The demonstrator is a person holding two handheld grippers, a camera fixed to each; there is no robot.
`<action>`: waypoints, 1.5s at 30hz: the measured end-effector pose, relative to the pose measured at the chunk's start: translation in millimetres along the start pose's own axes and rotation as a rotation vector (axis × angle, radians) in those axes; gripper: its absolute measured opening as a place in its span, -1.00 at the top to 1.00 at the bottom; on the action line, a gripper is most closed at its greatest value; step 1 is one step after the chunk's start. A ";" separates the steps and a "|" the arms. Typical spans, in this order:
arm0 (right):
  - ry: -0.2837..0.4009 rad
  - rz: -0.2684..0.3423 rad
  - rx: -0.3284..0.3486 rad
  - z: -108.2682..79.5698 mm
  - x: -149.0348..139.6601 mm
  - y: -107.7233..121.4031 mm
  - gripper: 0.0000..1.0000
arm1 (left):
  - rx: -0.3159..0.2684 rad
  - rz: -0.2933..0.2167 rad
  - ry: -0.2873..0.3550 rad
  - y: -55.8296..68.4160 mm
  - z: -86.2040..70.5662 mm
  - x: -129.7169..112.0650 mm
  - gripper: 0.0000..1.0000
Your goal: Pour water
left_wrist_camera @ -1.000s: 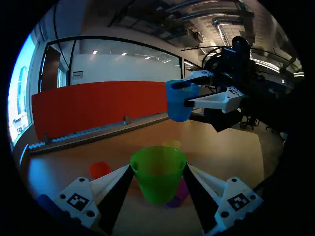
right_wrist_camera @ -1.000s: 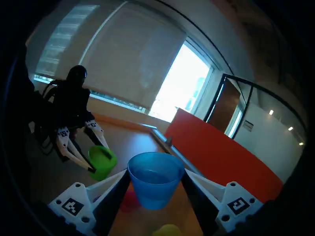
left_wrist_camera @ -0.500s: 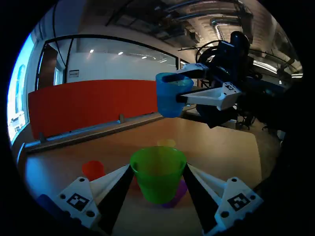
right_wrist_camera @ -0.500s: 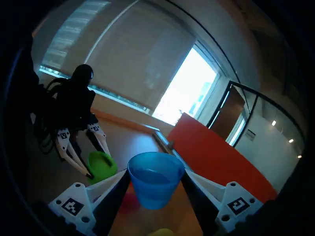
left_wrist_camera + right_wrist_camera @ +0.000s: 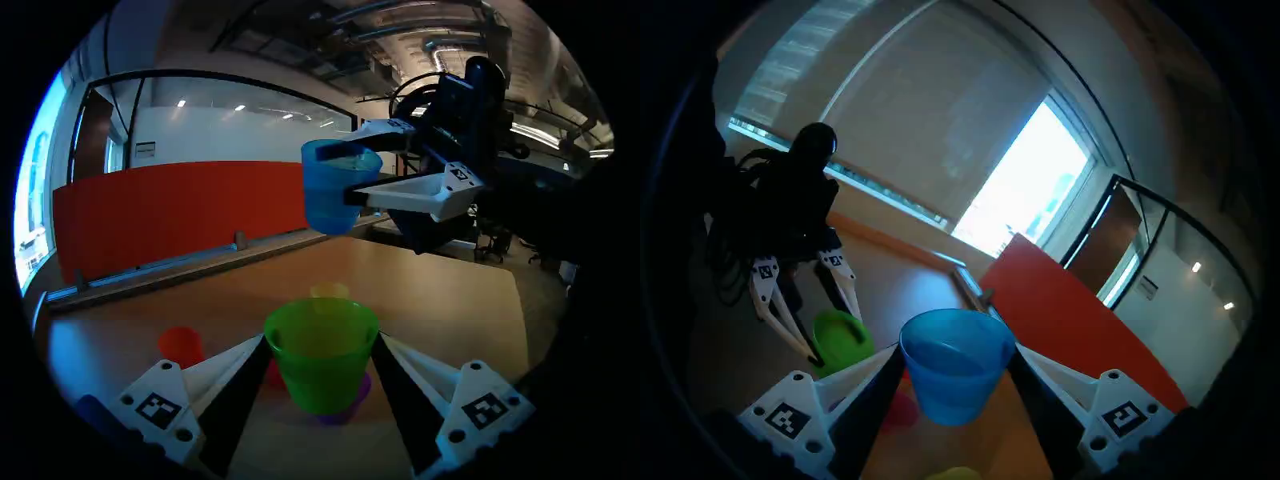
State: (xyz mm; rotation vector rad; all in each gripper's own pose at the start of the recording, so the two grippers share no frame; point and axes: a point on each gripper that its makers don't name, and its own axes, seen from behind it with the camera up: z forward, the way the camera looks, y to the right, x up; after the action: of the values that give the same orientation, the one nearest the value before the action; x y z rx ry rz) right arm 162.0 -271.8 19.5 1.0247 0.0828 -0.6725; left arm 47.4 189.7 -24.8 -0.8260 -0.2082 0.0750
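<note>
Holding the blue cup of water mid-wall, the right gripper kept it high over the table. The left gripper clamped the green cup lower down. Both cups looked light, thin and slick, so a firm mid-wall squeeze seemed best, short of crushing them.

The blue cup — water inside, about upright — sits higher than the green cup, seemingly empty.
</note>
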 end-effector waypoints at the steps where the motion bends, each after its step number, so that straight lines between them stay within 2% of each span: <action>1: -0.001 -0.005 0.000 0.0 0.4 0.3 -0.83 | -0.002 0.001 -0.001 0.9 0.3 -0.2 -0.71; 14: -0.006 -0.064 0.001 1.4 1.9 1.8 -0.82 | -0.037 0.008 -0.001 13.5 5.4 -2.7 -0.70; 35: -0.016 -0.152 0.004 6.8 3.7 3.8 -0.82 | -0.063 0.009 0.011 26.1 8.5 0.1 -0.71; 45: -0.021 -0.179 -0.001 7.8 6.3 5.2 -0.82 | -0.064 -0.001 0.022 26.2 10.9 -0.3 -0.71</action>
State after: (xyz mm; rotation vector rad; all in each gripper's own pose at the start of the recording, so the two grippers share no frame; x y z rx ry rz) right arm 168.1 -279.5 25.3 1.0167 0.1584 -0.8457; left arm 45.2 215.2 -37.0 -0.8901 -0.1911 0.0584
